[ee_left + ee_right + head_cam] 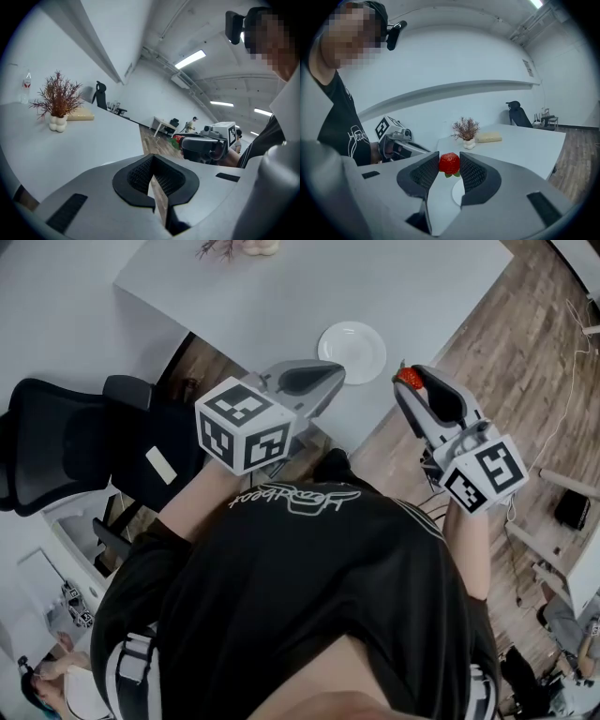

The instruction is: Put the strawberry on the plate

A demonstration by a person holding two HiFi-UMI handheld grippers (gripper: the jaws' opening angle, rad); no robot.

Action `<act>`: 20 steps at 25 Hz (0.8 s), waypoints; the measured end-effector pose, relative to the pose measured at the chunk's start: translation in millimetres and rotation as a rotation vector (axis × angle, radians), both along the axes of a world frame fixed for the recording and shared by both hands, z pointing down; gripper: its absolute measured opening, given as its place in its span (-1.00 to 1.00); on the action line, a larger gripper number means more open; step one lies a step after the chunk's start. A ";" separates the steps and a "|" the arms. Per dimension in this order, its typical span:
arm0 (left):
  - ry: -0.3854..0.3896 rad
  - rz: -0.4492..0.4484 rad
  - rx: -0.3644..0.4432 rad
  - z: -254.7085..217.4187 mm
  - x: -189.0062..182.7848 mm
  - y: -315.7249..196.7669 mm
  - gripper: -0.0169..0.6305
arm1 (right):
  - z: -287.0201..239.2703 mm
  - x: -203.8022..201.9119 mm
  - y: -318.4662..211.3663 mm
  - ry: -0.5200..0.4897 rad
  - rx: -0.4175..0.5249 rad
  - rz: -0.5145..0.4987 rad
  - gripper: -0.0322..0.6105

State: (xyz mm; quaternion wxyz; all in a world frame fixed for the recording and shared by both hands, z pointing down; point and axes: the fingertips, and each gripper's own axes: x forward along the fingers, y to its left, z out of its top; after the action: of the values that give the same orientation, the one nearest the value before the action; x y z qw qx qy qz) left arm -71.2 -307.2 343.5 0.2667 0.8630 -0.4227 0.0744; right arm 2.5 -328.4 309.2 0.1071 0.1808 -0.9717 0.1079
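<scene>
Right gripper view shows the right tool (449,169) clamped on the red strawberry (449,162), held in the air near the white plate (352,352) on the worktop (281,296). The left tool (153,162) is closed, with nothing between its jaws.

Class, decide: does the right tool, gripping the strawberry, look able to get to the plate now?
Probably yes: the right tool holds the strawberry beside the table, and nothing stands between it and the plate.
</scene>
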 end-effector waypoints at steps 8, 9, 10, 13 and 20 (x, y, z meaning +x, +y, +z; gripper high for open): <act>0.023 -0.064 -0.053 21.0 -17.0 -36.1 -0.92 | 21.7 -23.1 -39.2 0.070 0.006 -0.073 -0.49; 0.031 -0.074 -0.063 24.7 -20.2 -39.2 -0.92 | 25.6 -27.4 -43.3 0.081 0.006 -0.083 -0.49; 0.038 -0.084 -0.073 28.4 -23.4 -42.1 -0.92 | 29.6 -31.7 -47.3 0.094 0.009 -0.091 -0.49; 0.049 -0.109 -0.094 37.2 -31.6 -47.4 -0.92 | 41.0 -43.2 -56.5 0.124 0.016 -0.117 -0.49; 0.077 -0.163 -0.134 53.6 -44.9 -53.3 -0.92 | 71.9 -65.6 -65.6 0.176 -0.011 -0.175 -0.49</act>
State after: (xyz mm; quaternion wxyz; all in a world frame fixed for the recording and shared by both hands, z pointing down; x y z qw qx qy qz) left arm -116.1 -360.5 397.1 0.3447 0.8081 -0.4752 0.0475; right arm -63.2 -393.9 381.1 0.2018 0.1033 -0.9700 0.0873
